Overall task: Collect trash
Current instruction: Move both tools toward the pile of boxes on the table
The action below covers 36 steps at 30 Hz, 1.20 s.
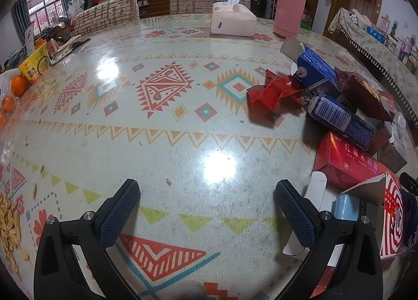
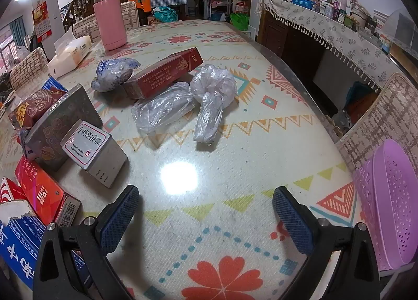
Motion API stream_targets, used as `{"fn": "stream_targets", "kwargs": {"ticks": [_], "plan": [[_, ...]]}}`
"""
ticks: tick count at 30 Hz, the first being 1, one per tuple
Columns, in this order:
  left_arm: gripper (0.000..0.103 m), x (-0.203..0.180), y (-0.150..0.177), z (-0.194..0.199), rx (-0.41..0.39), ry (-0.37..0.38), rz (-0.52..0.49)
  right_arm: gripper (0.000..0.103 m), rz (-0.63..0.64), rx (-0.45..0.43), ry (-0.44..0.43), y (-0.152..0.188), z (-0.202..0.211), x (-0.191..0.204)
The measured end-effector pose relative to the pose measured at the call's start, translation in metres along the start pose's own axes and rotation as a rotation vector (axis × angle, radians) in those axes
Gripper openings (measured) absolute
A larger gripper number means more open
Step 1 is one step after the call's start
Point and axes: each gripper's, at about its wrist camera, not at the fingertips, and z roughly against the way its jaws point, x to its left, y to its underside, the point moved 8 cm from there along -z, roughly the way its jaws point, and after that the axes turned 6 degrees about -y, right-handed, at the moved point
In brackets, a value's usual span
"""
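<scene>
My left gripper (image 1: pixel 207 191) hangs open over bare patterned tablecloth, nothing between its fingers. To its right lies a trash heap: a crumpled red wrapper (image 1: pixel 271 92), a blue carton (image 1: pixel 317 69), a blue tube pack (image 1: pixel 339 118) and a red box (image 1: pixel 347 162). My right gripper (image 2: pixel 206 198) is open too, above the cloth. Ahead of it lie two clear plastic bags (image 2: pixel 163 109) (image 2: pixel 211 100), a dark red box (image 2: pixel 163 76) and a blue-white crumpled bag (image 2: pixel 113 73). At its left stand a grey box (image 2: pixel 100 153) and red and blue cartons (image 2: pixel 39 190).
A white tissue box (image 1: pixel 232 21) and a pink flask (image 1: pixel 290 9) stand at the far side. A noodle cup (image 1: pixel 35 64), oranges (image 1: pixel 18 85) and seed shells (image 1: pixel 10 224) sit at the left edge. A purple perforated basket (image 2: pixel 392 205) sits at the right table edge, chairs around.
</scene>
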Motion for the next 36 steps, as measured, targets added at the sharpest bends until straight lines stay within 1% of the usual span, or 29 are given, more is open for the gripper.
{"fn": "stream_targets", "kwargs": {"ticks": [7,9,11,15,19,21,22,23,25,27,29,32,36], "plan": [[0.103,-0.001,0.0,-0.001,0.024,0.005,-0.003,0.103,-0.011,-0.001,-0.02,0.001,0.0,0.001],[0.103,-0.001,0.001,0.0,0.023,0.009,-0.007,0.103,-0.001,0.014,-0.034,0.001,0.0,0.001],[0.103,0.002,0.002,-0.001,0.017,0.007,-0.004,0.103,0.01,0.042,-0.029,0.0,-0.002,0.003],[0.103,0.0,0.007,0.003,0.017,0.006,-0.004,0.103,0.022,0.054,-0.038,0.0,-0.002,0.004],[0.103,0.0,0.01,0.006,0.038,0.023,-0.015,0.103,0.03,0.06,-0.04,0.002,0.0,0.001],[0.103,0.005,0.013,0.012,0.04,0.051,0.025,0.103,0.039,0.065,-0.056,0.001,0.001,0.0],[0.103,0.011,0.015,0.021,0.03,0.081,0.061,0.103,0.031,0.067,-0.068,0.003,0.004,0.0],[0.103,0.014,0.016,0.027,0.016,0.084,0.075,0.103,0.014,0.065,-0.086,0.006,0.008,-0.001],[0.103,0.027,0.015,0.049,-0.039,0.057,0.098,0.103,-0.007,0.038,-0.115,0.01,0.022,-0.004],[0.103,0.036,0.016,0.076,-0.094,0.05,0.108,0.103,0.002,0.008,-0.1,0.015,0.038,-0.007],[0.103,0.04,0.019,0.097,-0.132,0.05,0.109,0.103,0.002,-0.01,-0.106,0.022,0.052,-0.007],[0.103,0.04,0.03,0.131,-0.192,0.065,0.096,0.103,0.001,-0.041,-0.149,0.035,0.07,-0.003],[0.103,0.035,0.047,0.154,-0.222,0.049,0.081,0.103,-0.021,-0.089,-0.185,0.057,0.087,0.003]]}}
